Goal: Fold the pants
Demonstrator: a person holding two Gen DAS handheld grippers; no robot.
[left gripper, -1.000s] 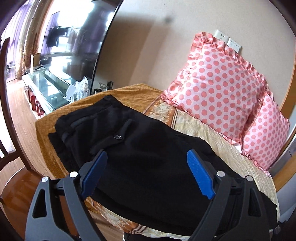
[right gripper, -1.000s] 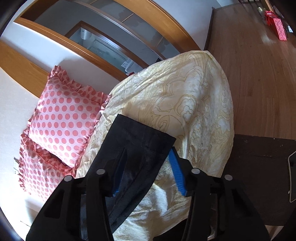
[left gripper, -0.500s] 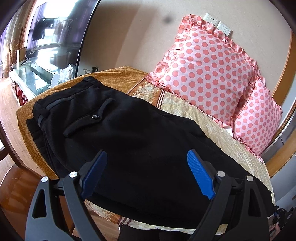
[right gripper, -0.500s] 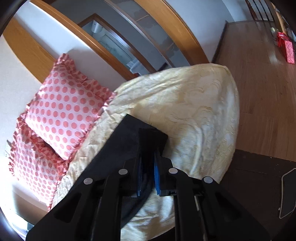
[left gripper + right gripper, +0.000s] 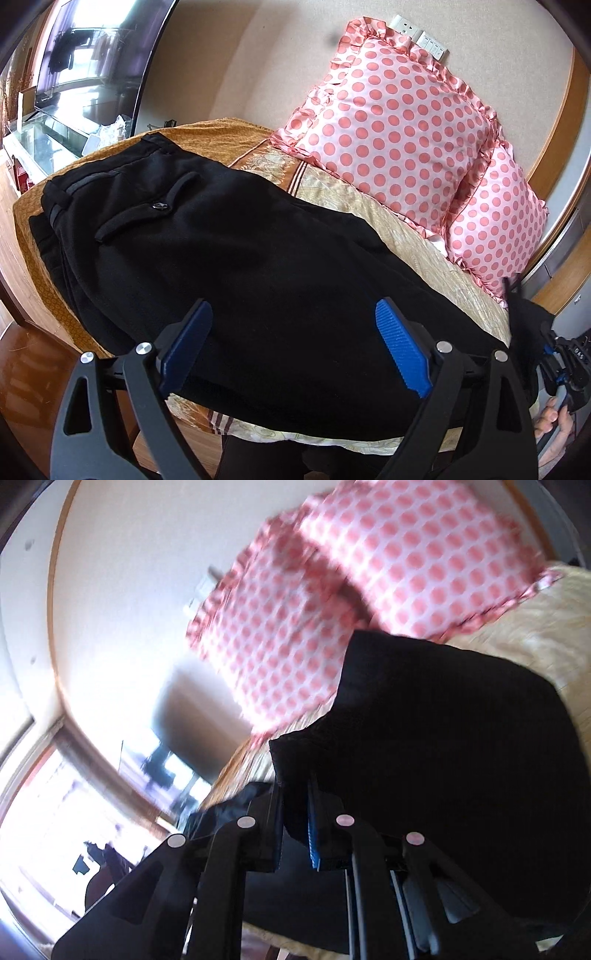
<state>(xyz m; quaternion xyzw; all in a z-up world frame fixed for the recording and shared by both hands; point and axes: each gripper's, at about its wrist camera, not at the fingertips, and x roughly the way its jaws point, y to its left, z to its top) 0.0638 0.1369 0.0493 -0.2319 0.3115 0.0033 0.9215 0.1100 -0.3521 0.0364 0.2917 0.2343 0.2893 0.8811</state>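
Your left gripper (image 5: 291, 350) hovered over the thigh part of the black pants (image 5: 229, 236), fingers wide apart and holding nothing. The pants lay lengthwise on the bed (image 5: 424, 251), waistband far left. Your right gripper (image 5: 295, 823) had just clamped on the hem, so that end folds leftward toward the waistband.

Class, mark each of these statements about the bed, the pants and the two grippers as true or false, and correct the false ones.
1. The black pants lie on the bed. True.
2. The left gripper is clamped on the pants. False: its jaws stand wide open above the cloth.
3. The right gripper is shut on black cloth of the pants. True.
4. The pillows are plain blue. False: they are pink with polka dots.
5. A button shows on the pants' back pocket. True.
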